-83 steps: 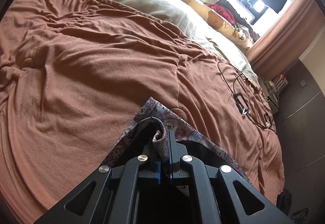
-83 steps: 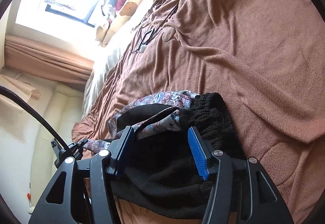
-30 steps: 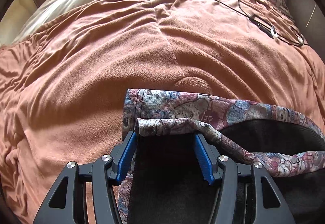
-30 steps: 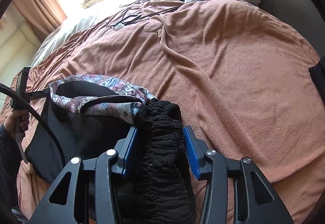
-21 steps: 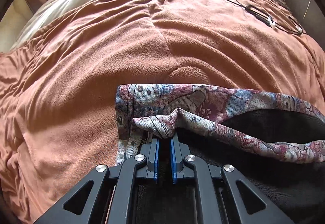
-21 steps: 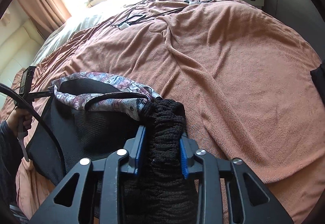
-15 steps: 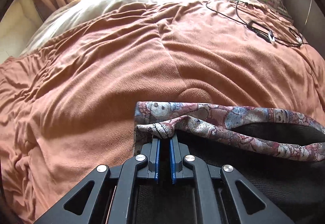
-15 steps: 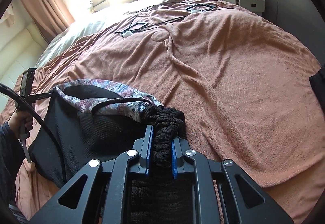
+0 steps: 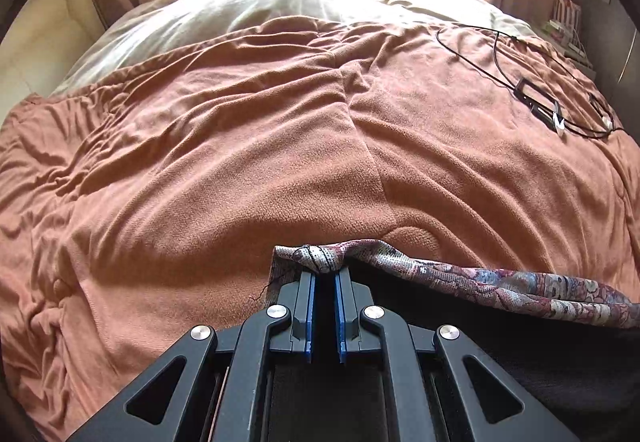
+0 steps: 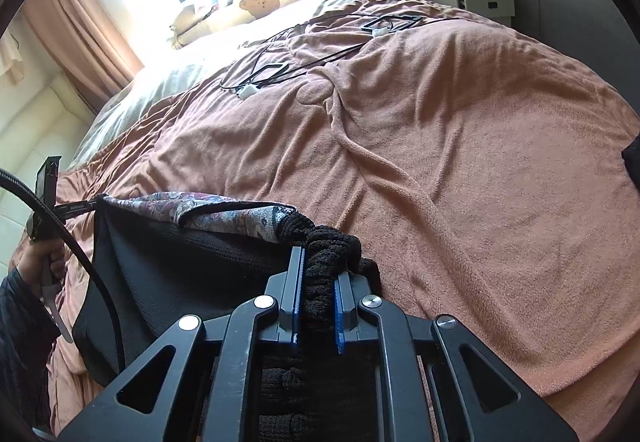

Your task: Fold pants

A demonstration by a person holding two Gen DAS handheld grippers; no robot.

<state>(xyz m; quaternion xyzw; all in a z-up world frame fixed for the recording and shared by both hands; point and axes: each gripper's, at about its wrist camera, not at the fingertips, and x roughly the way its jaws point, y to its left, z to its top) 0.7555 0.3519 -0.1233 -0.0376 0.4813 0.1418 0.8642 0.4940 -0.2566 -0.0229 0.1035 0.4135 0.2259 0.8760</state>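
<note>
Both hand-held grippers have just clamped onto the pants [image 10: 168, 262]: left hand-held gripper [image 9: 323, 276] on the patterned hem, right hand-held gripper [image 10: 317, 282] on the black waistband, lifted off the bed [image 9: 280, 145] at 6 o'clock, ready to fold

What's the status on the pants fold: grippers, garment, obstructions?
Left gripper shut on pants' patterned edge. Right gripper shut on black knit band. Pants stretched between them. Cables far up the blanket.
</note>
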